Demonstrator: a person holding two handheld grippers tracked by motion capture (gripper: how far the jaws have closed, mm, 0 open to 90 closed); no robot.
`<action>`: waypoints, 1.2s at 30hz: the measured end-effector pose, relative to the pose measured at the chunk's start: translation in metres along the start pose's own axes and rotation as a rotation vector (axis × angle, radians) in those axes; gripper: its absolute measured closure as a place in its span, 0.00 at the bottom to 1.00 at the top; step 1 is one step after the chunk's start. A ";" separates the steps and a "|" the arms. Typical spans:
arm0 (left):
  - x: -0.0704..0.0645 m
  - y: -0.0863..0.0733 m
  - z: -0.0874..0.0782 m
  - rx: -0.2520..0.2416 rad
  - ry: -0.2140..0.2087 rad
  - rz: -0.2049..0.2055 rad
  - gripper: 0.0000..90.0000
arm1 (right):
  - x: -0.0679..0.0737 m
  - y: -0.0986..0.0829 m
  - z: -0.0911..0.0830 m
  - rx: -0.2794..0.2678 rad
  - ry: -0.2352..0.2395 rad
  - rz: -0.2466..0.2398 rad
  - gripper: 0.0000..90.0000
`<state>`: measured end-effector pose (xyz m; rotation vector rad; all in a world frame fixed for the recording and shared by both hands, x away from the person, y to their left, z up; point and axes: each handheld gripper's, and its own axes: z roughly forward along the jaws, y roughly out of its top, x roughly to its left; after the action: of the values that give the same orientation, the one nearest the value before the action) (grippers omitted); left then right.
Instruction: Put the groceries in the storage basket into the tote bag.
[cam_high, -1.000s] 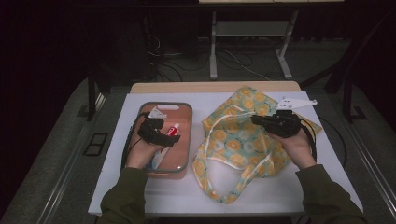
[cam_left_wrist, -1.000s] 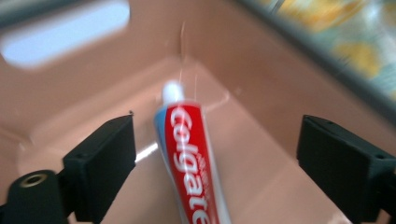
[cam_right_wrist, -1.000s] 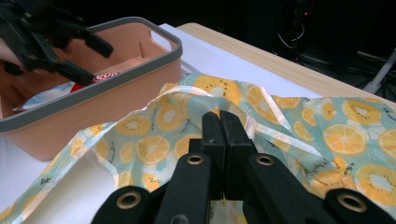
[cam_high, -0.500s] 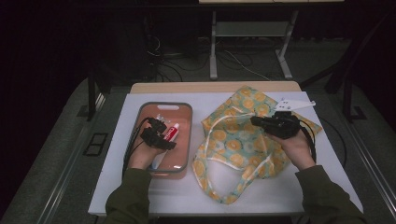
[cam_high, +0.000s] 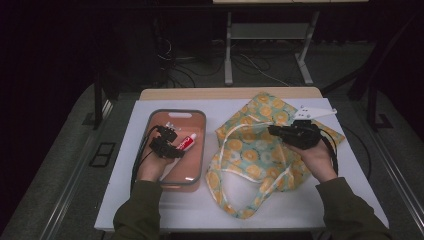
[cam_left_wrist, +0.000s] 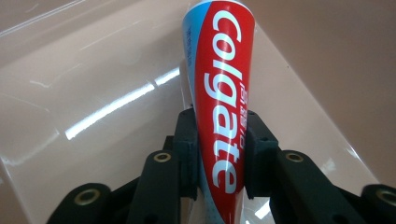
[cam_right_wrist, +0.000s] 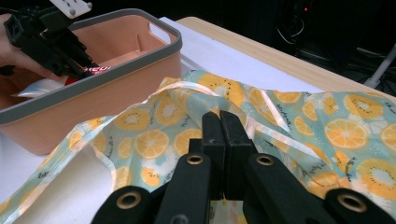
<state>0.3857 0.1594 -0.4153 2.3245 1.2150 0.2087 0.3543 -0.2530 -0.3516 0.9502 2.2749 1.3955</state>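
Left gripper (cam_high: 176, 141): held over the pink plastic tub with a grey rim (cam_high: 199, 116), inside its walls in the high view. In the left gripper view the two black jaws press against both sides of a red, white and blue Colgate toothpaste tube (cam_left_wrist: 219, 107), leaving no gap beside it.

Toothpaste tube: clamped near its lower end; its broad end points away from the gripper's camera, above the glossy pink floor of the tub. In the high view the tube (cam_high: 186, 142) lies aslant within the tub's upper half. Whether it touches the floor cannot be told.

Tub: stands on the white table top (cam_high: 150, 210), left of the bag and just beside it. In the right gripper view its grey rim (cam_right_wrist: 116, 63) rises above the bag's edge.

Right gripper (cam_high: 273, 131): over the upper right part of the turquoise bag printed with orange and kiwi slices (cam_high: 250, 150). In the right gripper view the jaws meet face to face at the tips, apparently pinching a fold of the bag (cam_right_wrist: 289, 121), though the cloth between them is hard to make out.

Bag: lies flat and crumpled on the table top, its pale-edged handles (cam_high: 235, 172) looping toward the person's side.
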 end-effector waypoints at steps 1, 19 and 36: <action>0.000 0.001 -0.001 0.003 -0.001 0.001 0.80 | 0.000 0.000 0.000 0.000 0.001 -0.002 0.99; 0.001 0.022 -0.037 -0.081 -0.051 0.036 0.83 | -0.001 0.000 0.000 -0.002 -0.002 0.000 0.99; -0.051 0.052 -0.067 -0.194 -0.168 0.160 0.83 | -0.002 0.001 -0.003 -0.011 -0.007 0.008 0.99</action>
<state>0.3697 0.1181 -0.3269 2.2203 0.8878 0.1745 0.3546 -0.2560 -0.3499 0.9597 2.2590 1.4045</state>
